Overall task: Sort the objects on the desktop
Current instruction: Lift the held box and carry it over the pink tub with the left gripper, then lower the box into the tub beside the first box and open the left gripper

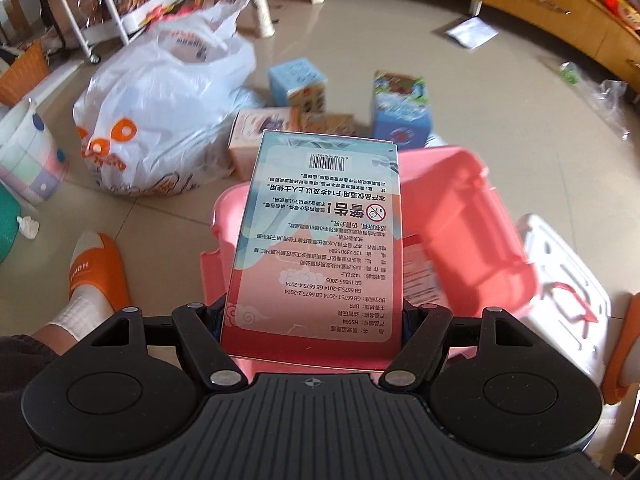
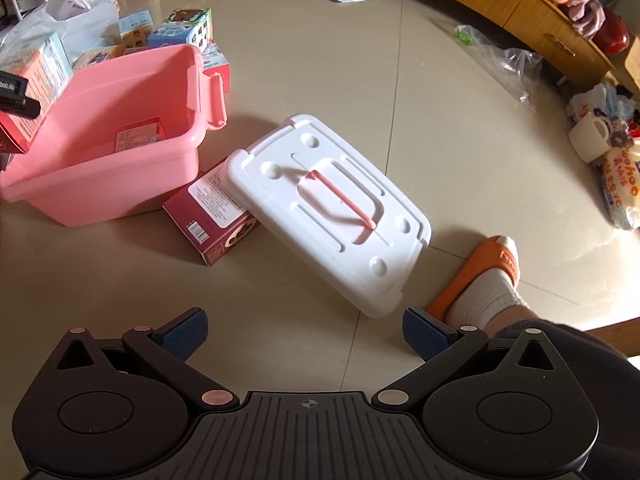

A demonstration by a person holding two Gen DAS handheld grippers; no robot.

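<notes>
both grippers share one build: matte black linkage arms with round silver rivets, two large black discs, and a ribbed dark grey plate bearing a small crosshair mark at 12 o'clock. the right gripper [image 2: 306, 334] has navy textured pads [image 2: 186, 330]. the person wears orange slides [image 2: 478, 270], white ribbed socks [image 2: 486, 300] and dark trousers [image 2: 568, 344].

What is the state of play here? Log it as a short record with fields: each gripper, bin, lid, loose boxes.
left gripper: shut on a printed box, held above the pink bin
right gripper: open, empty, over bare floor
pink bin contents: one small box on the bottom
lid: white, off the bin, one edge resting on a dark red box
loose boxes: several on the floor behind the bin
</notes>
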